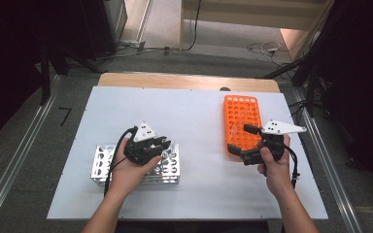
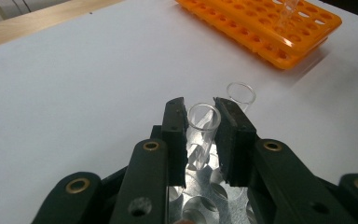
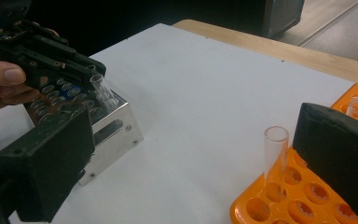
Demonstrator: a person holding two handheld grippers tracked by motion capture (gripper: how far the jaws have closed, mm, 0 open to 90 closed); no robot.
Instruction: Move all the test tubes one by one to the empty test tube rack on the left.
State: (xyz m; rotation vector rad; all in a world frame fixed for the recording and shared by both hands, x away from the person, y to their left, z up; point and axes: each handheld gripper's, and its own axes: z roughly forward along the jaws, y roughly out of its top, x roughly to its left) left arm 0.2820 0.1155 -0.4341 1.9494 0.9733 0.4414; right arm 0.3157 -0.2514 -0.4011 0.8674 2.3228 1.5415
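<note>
Here, left gripper (image 2: pixel 200 135) clasping tube (image 2: pixel 203 122), metal rack (image 3: pixel 116 122) edge

My left claw (image 2: pixel 200 135) and right claw (image 1: pixel 245 141) are black, each with two thick padded jaws, brass-ringed pivot holes, a white three-cornered top plate and a trailing black cable. My forearms are bare.

I can't read a single word, number or brand in any of my three views. The orange rack (image 1: pixel 242 124) carries no label I can make out — its face is plain moulded holes. The metal rack (image 1: pixel 136 165) is bare sheet too. The white plates on top of the grippers show a few dark dots — holes or screws, perhaps, too small to tell. On the floor to the left of the table sits a dark mark (image 1: pixel 65 115) shaped like a 7, though it may just be tape.
</note>
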